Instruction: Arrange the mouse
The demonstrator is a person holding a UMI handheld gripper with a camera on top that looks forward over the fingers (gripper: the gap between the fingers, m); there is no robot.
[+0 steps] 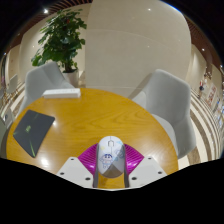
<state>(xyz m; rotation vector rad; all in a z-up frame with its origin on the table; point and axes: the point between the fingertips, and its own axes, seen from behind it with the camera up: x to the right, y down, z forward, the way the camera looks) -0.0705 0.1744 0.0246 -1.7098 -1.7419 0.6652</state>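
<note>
Mouse point(110, 154) sits between the two fingers of the gripper point(111, 168), its rounded back turned up toward the camera. Its shell is a pale silvery grey with a soft sheen, smooth and domed, and a thin darker line runs down the middle of it. The magenta pads point(90, 157) on the inner faces of the fingers lie right against its left and right flanks, with no gap to be seen on either side, so the jaws appear clenched on the mouse. Whether the mouse rests on the surface or is lifted off it, I cannot tell.

Beneath and beyond it spreads a round wooden table point(95, 115), warm yellow-brown with a visible grain. A dark grey laptop point(32, 127), lid closed, lies on the table to the left of the fingers, well apart from the mouse. Two light grey chairs stand at the table's far side: one chair point(48, 80) beyond the laptop and another chair point(167, 100) on the right. A leafy green potted plant point(60, 40) rises behind the left chair, against a pale wall.
</note>
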